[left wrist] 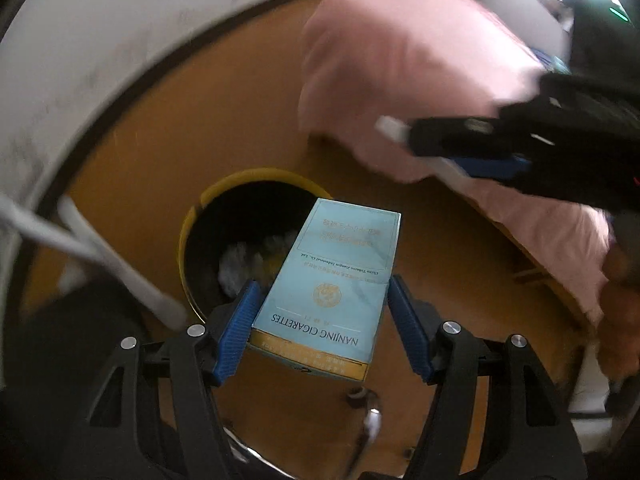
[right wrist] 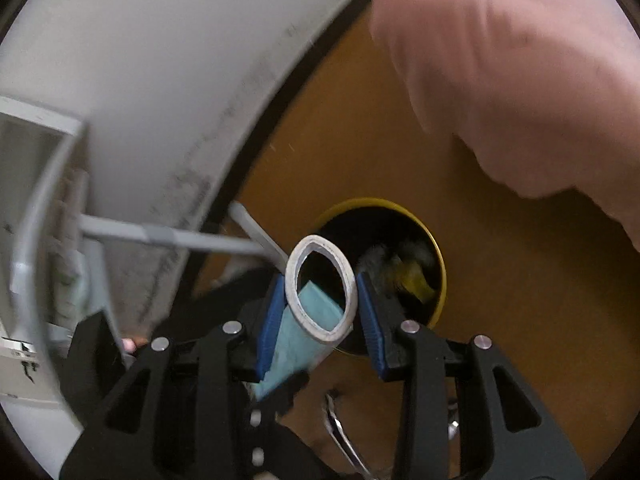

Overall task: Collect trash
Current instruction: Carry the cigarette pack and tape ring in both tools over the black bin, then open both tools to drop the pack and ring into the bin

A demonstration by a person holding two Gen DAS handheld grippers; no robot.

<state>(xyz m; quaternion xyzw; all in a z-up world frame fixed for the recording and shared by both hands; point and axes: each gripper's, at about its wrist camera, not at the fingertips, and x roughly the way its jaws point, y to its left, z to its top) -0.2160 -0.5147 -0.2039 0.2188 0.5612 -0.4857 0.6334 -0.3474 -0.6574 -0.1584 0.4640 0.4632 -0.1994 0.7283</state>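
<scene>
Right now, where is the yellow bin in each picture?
Left wrist view: the bin is left of centre on the floor, half hidden behind the blue cigarette box held in the left gripper.
Right wrist view: the bin is just right of centre, behind the white tube held in the right gripper.
Shared landmark: the pink cloth, upper right in both.

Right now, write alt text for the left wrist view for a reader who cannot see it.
The left gripper holds a light blue cigarette box between its blue pads, above a yellow-rimmed trash bin that stands on an orange-brown floor with crumpled waste inside. At right, the right gripper carries a white tube, with pink bedding behind it.
</scene>
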